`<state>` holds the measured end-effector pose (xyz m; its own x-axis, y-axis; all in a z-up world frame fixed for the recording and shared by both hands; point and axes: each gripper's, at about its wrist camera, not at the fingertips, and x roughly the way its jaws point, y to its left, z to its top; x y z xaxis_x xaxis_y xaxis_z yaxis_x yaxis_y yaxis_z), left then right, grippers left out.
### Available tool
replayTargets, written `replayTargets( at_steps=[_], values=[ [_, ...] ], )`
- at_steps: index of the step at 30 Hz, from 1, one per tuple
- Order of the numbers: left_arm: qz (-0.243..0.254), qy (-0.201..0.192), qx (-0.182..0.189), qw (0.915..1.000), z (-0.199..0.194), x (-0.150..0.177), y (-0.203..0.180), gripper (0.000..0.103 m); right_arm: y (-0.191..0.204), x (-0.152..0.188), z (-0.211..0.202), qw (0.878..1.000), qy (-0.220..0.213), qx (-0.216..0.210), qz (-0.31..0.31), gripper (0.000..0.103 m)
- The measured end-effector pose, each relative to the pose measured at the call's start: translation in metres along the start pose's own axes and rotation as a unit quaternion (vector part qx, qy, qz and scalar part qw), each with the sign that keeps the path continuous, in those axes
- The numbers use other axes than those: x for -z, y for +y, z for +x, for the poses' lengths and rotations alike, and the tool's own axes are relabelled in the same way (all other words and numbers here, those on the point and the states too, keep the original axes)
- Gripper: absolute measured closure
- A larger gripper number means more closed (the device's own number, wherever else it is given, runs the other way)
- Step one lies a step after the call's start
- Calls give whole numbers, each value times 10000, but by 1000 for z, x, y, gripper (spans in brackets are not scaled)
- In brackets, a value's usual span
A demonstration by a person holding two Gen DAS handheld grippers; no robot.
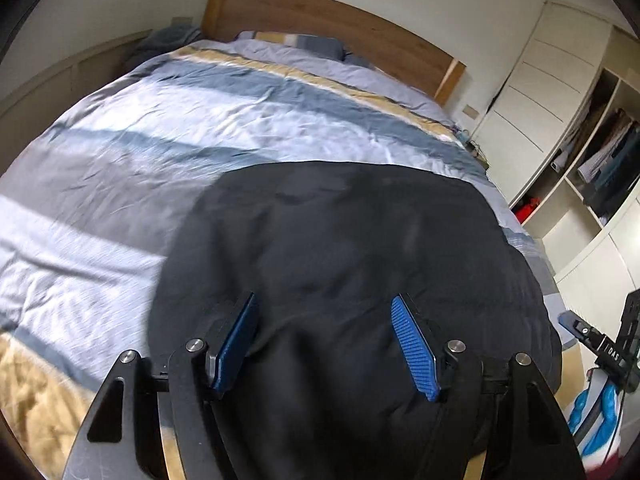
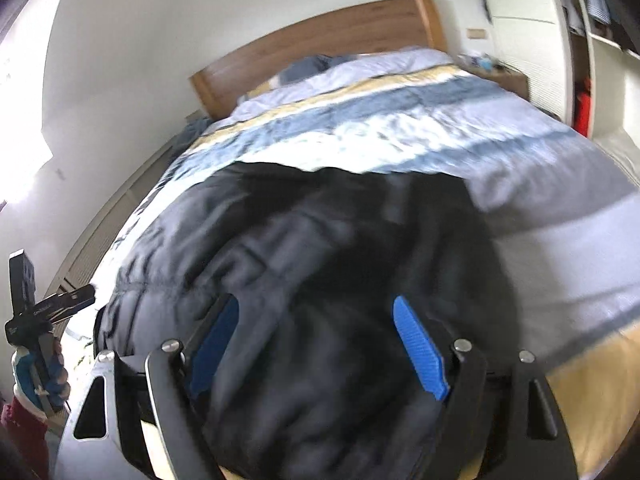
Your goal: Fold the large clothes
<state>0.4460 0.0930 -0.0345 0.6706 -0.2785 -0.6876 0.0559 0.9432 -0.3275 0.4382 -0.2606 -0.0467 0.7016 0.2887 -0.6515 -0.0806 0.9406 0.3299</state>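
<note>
A large black padded jacket (image 1: 340, 248) lies spread on the bed near its foot; it also shows in the right wrist view (image 2: 312, 248). My left gripper (image 1: 325, 312) hovers over the jacket's near edge with its blue pads wide apart and nothing between them. My right gripper (image 2: 316, 316) is likewise open over the jacket's near edge. The right gripper shows at the right edge of the left wrist view (image 1: 600, 344). The left gripper shows at the left edge of the right wrist view (image 2: 44, 308).
The bed (image 1: 168, 128) has a striped blue, white and tan duvet and a wooden headboard (image 1: 320, 24). A white wardrobe (image 1: 560, 100) with open shelves stands to the right. A bedside table (image 2: 504, 74) sits by the headboard.
</note>
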Motion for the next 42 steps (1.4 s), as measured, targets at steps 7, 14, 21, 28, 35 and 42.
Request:
replayTargets(
  at_steps=[7, 14, 21, 28, 35, 42],
  values=[
    [169, -76, -44, 9998, 57, -39, -51, 35, 57, -37, 54, 9993, -106, 70, -360, 24],
    [206, 208, -345, 9990, 118, -64, -61, 32, 59, -58, 130, 9977, 291, 368, -487, 24],
    [227, 520, -594, 9966, 169, -86, -57, 27, 36, -70, 170, 9972, 492, 468, -320, 24],
    [98, 618, -684, 9957, 162, -83, -19, 25, -6, -64, 151, 9971, 528, 463, -281, 24],
    [-480, 669, -1080, 9907, 114, -57, 55, 24, -97, -26, 83, 9942, 537, 829, 424, 24],
    [-948, 648, -1617, 9801, 39, -9, 126, 24, -142, 22, 10, 9839, 654, 1509, 705, 24]
  ],
)
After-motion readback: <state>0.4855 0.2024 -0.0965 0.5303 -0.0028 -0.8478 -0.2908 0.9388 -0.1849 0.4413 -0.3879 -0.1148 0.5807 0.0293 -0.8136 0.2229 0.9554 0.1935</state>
